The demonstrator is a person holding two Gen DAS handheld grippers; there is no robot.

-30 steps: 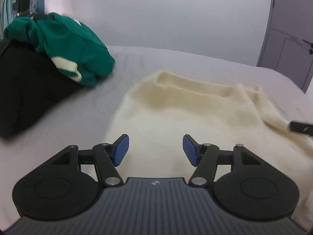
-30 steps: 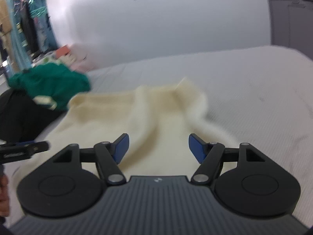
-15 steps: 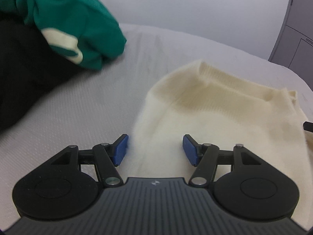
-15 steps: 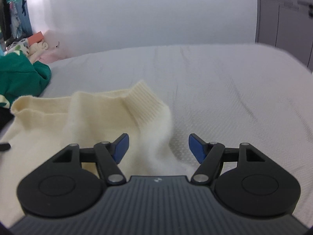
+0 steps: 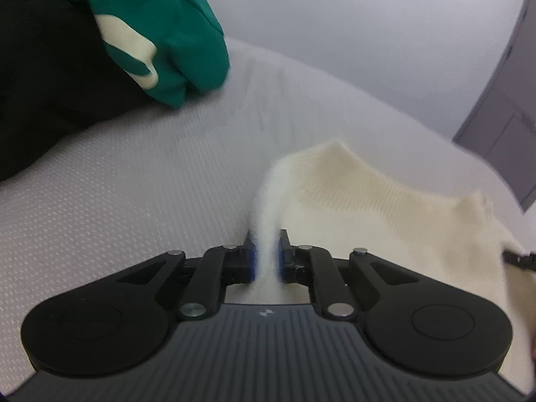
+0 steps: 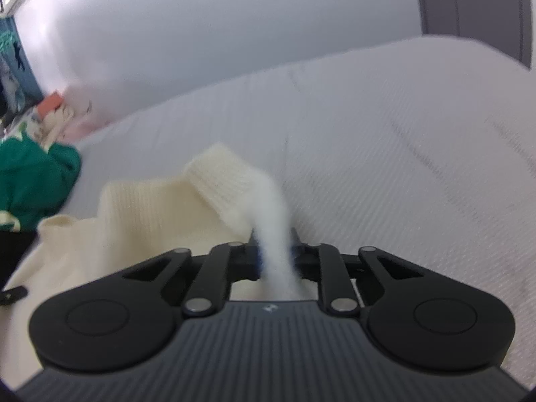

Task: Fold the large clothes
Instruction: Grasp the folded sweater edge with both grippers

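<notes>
Both grippers (left [image 5: 266,256], right [image 6: 276,256]) pinch sweater [image 5: 385,207] edges.

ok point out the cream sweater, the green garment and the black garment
cream sweater [image 5: 385,207], left wrist view, ribbed hem band
green garment [image 5: 167,26], left wrist view, main green body
black garment [image 5: 43,77], left wrist view, middle of the dark heap

left wrist view: mounted behind the left tool [image 5: 266,254], facing forward and down along its fingers, close over the bed [image 5: 134,181]
right wrist view: same mounting behind the right tool [image 6: 276,256], angled down, equally close to the bed [image 6: 402,167]
shared: cream sweater [image 5: 368,201] [image 6: 150,207], green garment [image 5: 160,26] [image 6: 33,181], white wall [image 5: 335,16] [image 6: 234,33]
</notes>
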